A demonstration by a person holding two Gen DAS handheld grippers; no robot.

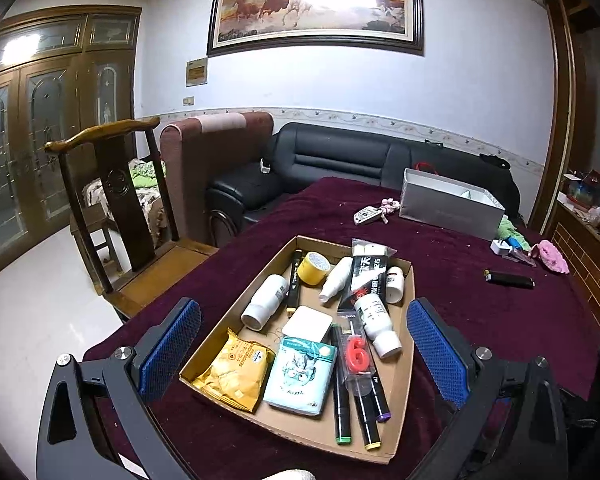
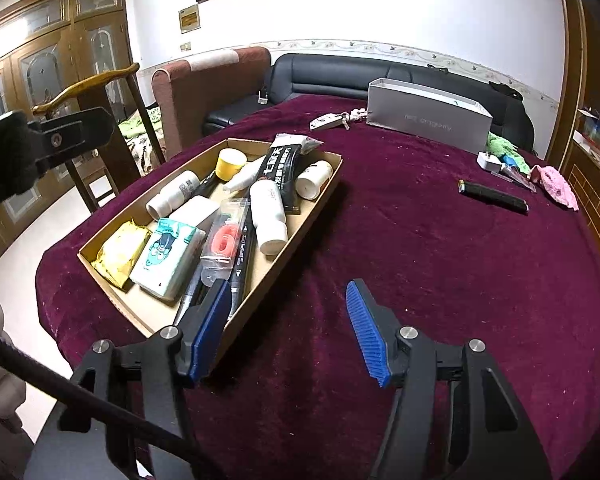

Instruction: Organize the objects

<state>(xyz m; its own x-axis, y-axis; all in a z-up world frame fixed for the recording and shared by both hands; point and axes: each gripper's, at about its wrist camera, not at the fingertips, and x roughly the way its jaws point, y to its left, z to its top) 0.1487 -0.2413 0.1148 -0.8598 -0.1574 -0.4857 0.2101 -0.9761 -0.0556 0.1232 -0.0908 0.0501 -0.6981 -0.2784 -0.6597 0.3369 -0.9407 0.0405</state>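
box: the cardboard tray (image 1: 405, 280) looked light and bendy; hold its sides.
tools: left gripper (image 1: 304, 350) stood wide, right gripper (image 2: 288, 330) partly apart, both empty.

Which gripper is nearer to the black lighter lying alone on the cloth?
Right. The right gripper hangs open beside the cardboard tray, on the side facing the black lighter. The left gripper straddles the tray, farther from the lighter.

a matt cardboard tray (image 1: 404, 360) sits on plush maroon velvet cloth (image 2: 420, 240); the sofa (image 1: 340, 156) is glossy black leather, the chair (image 1: 116, 184) polished wood.
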